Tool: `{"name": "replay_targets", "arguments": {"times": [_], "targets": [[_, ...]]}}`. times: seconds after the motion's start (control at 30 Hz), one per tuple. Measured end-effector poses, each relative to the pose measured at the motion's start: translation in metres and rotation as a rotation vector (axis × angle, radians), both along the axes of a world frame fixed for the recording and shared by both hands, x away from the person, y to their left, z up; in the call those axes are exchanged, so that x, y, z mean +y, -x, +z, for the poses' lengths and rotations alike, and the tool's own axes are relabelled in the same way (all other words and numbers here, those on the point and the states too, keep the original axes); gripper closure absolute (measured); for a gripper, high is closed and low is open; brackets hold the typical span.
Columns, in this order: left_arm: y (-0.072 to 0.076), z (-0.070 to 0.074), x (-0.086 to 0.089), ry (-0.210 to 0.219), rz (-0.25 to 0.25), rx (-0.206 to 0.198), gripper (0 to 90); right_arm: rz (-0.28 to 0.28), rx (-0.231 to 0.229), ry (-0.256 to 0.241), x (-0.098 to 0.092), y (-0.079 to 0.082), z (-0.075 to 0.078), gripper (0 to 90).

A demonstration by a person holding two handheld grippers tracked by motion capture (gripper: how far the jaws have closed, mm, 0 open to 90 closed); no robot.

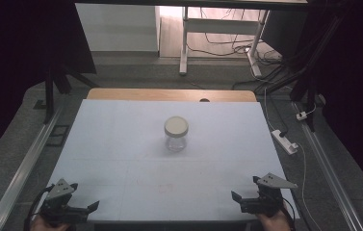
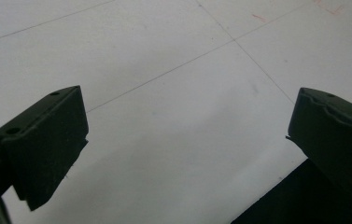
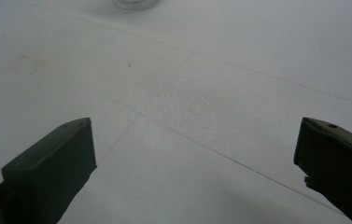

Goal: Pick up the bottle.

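Left gripper (image 1: 80,210): It sat at the near left corner of the table, held in a hand at the bottom edge. Its jaws were wide apart and held nothing. In the left gripper view (image 2: 185,135) the two black jaws stood far from each other with bare white table between them.

Right gripper (image 1: 244,202): It sat at the near right corner of the table, held in a hand too. Its jaws were wide apart and held nothing. In the right gripper view (image 3: 194,158) there was just white table between the two jaws.

Grey plates: Each gripper had a grey three-cornered plate on top.

Table (image 1: 121,144): It was white with thin lines drawn across it and a few faint red marks. A strip of brown wood showed along its far edge.

Jar (image 1: 175,133): It was a small see-through jar with a cream lid on top. It stood upright near the middle of the table, well apart from both grippers. Its bottom peeked in at the top edge of the right gripper view (image 3: 135,3).

Floor: It was grey, with a white power strip (image 1: 285,141) lying to the right of the table.

Far back: White desk legs (image 1: 184,41) stood there with dark cables on the floor around them.
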State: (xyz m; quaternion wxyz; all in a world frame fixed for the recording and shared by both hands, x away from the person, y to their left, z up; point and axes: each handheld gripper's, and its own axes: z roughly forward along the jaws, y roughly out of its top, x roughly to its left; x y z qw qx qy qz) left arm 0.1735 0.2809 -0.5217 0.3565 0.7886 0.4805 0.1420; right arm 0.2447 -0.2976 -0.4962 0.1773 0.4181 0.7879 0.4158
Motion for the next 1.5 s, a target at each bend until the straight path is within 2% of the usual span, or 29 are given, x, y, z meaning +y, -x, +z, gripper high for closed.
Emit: {"name": "replay_targets", "arguments": {"times": [0.27, 0.67, 0.93, 0.97, 1.1, 1.33, 1.5], "targets": [[0.0, 0.0, -0.002, -0.019, -0.015, -0.002, 0.0, 0.008, 0.008, -0.005, -0.0002, -0.0005, -0.0001, 0.0], [-0.0017, -0.0006, -0.0006, -0.001, -0.007, 0.017, 0.0, 0.01, 0.03, -0.038, -0.0033, -0.0025, -0.0004, 0.0], [-0.0026, -0.0007, -0.0012, -0.007, -0.005, 0.023, 0.0, 0.011, 0.036, -0.029, -0.0023, -0.0029, -0.0007, 0.0], [-0.0027, -0.0003, -0.0008, 0.009, -0.007, 0.018, 0.0, 0.012, 0.036, -0.026, -0.0021, -0.0029, -0.0007, 0.0], [-0.0034, 0.0016, -0.0009, 0.027, -0.011, 0.005, 0.0, 0.01, 0.037, -0.027, -0.0022, -0.003, -0.0008, 0.0], [-0.0048, 0.004, -0.003, 0.026, -0.019, -0.01, 0.0, 0.011, 0.044, -0.022, -0.0018, -0.0039, -0.0012, 0.0], [-0.0072, 0.0058, -0.0063, 0.026, -0.049, -0.024, 0.0, 0.015, 0.046, -0.018, -0.0011, -0.0038, -0.0013, 0.0]]}}
